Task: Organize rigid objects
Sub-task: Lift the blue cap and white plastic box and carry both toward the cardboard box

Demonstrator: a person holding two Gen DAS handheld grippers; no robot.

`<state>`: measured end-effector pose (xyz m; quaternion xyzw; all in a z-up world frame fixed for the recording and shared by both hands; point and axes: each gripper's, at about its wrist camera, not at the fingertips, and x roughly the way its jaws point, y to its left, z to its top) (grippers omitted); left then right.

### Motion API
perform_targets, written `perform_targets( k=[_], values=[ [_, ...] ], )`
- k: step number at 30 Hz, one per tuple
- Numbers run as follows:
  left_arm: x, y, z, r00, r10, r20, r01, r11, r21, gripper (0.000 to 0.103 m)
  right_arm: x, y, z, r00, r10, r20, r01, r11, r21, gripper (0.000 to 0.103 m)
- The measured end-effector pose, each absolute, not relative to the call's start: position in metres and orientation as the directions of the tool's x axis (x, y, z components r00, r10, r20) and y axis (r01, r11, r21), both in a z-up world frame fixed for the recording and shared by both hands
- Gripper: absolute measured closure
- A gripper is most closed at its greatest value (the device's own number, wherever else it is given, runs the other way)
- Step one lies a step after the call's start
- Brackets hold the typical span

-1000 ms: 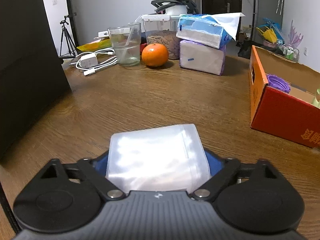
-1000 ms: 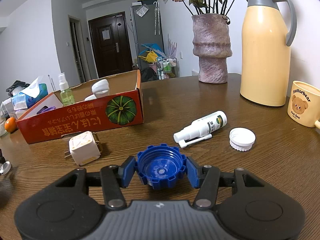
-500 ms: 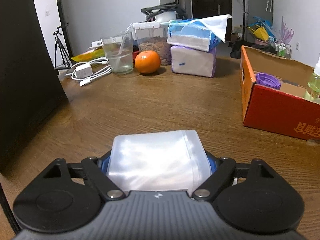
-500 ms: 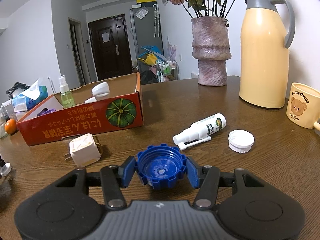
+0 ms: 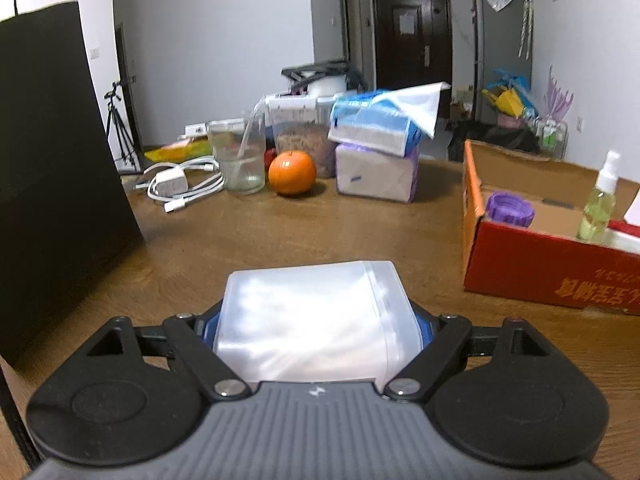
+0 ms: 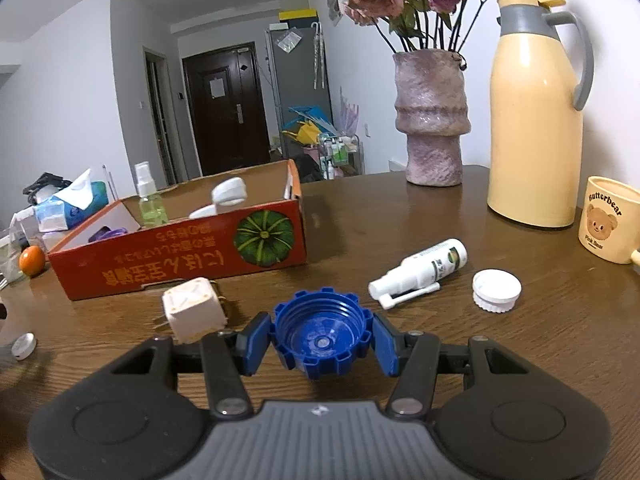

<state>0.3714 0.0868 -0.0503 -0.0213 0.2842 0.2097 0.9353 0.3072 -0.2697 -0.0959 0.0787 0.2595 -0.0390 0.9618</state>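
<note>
My left gripper (image 5: pixel 316 330) is shut on a translucent white plastic box (image 5: pixel 316 320), held above the wooden table. The red cardboard box (image 5: pixel 552 264) lies ahead to the right, holding a purple cap (image 5: pixel 510 209) and a green spray bottle (image 5: pixel 599 204). In the right wrist view, my right gripper (image 6: pixel 322 340) is shut on a blue ribbed cap (image 6: pixel 322 332), open side up. The same red box (image 6: pixel 180 248) sits ahead to the left. A white cube plug (image 6: pixel 194 314), a white spray bottle (image 6: pixel 420 272) and a white cap (image 6: pixel 496 290) lie on the table.
A black panel (image 5: pixel 56 176) stands at the left. An orange (image 5: pixel 292 172), a glass cup (image 5: pixel 240 156), white cables (image 5: pixel 180 184) and tissue packs (image 5: pixel 376 148) crowd the far side. A vase (image 6: pixel 432 116), a yellow thermos (image 6: pixel 536 120) and a bear mug (image 6: pixel 608 220) stand at right.
The left gripper has lifted with the white box and swung a little, so the red box shows more of its inside. The right gripper still holds the blue cap in place.
</note>
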Motion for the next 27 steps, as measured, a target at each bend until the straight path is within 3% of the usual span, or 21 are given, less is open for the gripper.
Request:
perform_targets(
  k=[11,27],
  values=[
    [0.345,0.061,-0.027,0.829,0.323,-0.456,-0.321,0.943,0.083,0.018,0.299,-0.244,-0.089,0.886,0.010,-0.464,0.059,0.989,0.133,0.050],
    [0.329,0.023,-0.007,0.881,0.204,-0.427,-0.193,0.979,0.069,0.018,0.292,-0.208,-0.065,0.910,0.103,-0.400,-0.058,0.991,0.123,0.050]
  ],
)
